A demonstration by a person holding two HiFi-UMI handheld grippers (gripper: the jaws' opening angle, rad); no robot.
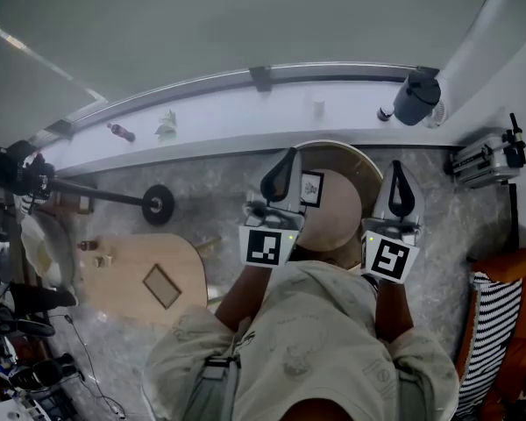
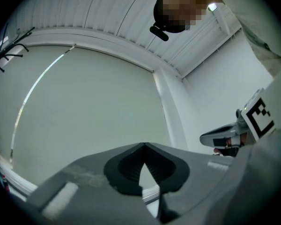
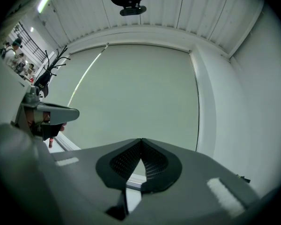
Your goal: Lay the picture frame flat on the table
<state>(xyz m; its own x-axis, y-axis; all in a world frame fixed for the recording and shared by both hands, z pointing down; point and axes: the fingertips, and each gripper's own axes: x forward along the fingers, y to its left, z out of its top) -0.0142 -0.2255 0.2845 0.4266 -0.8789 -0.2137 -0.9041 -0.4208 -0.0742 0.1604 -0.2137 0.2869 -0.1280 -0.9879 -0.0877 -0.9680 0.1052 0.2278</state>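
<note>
In the head view, a person in a beige shirt holds both grippers over a round light-wood table [image 1: 335,213]. The left gripper [image 1: 288,157] has its dark jaws together, and so does the right gripper [image 1: 396,167]. The small black-edged square picture frame [image 1: 312,189] is on this table, just beside the left gripper's jaws, with its face towards the camera. Whether it stands upright or leans cannot be told. Well apart to the left is an oblong light-wood table [image 1: 123,274] with a flat brown frame [image 1: 162,286] on it. A long white ledge [image 1: 228,117] runs behind both.

In the left gripper view the jaws meet at their tips with nothing between them. They point at a pale grey roller blind [image 2: 89,102], and the right gripper shows at the right edge.

In the right gripper view the jaws are likewise pressed together and empty, facing the same blind. The left gripper shows at the left.
</note>
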